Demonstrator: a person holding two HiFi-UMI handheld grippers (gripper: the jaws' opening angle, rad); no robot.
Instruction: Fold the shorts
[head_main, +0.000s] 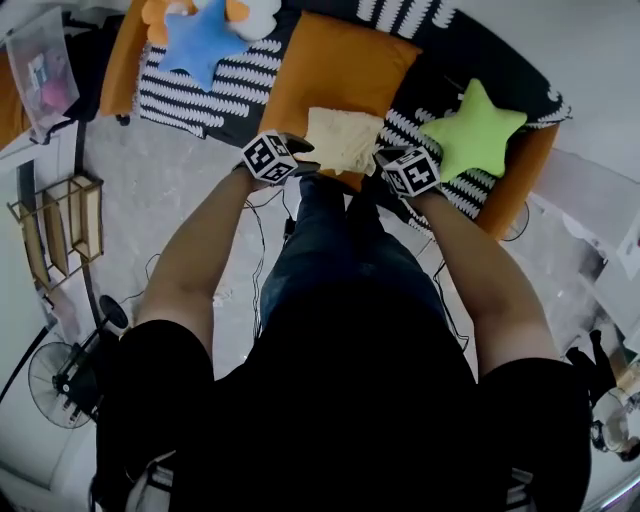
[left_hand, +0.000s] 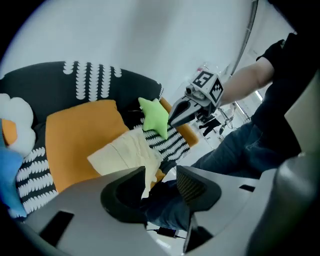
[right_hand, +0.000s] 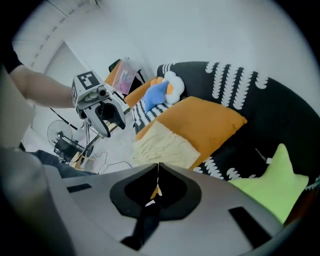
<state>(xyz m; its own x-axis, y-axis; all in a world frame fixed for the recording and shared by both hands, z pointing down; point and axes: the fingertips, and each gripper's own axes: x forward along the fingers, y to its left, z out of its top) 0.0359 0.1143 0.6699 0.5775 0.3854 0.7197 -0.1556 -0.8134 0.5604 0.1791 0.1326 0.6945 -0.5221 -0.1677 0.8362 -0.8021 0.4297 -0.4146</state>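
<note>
Orange cushion (head_main: 335, 65) bears pale shorts (head_main: 342, 136); right gripper (right_hand: 158, 169) pinches them, left gripper (left_hand: 161, 172) stands open.

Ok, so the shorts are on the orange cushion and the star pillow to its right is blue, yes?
Not quite. The star pillow to the right of the cushion is green; the blue one lies off to its left. The head view shows this. The shorts are on the orange cushion, as you said.

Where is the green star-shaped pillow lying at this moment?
In the head view the green star pillow lies at upper right on the striped cover, right of the orange cushion and the pale shorts.
</note>
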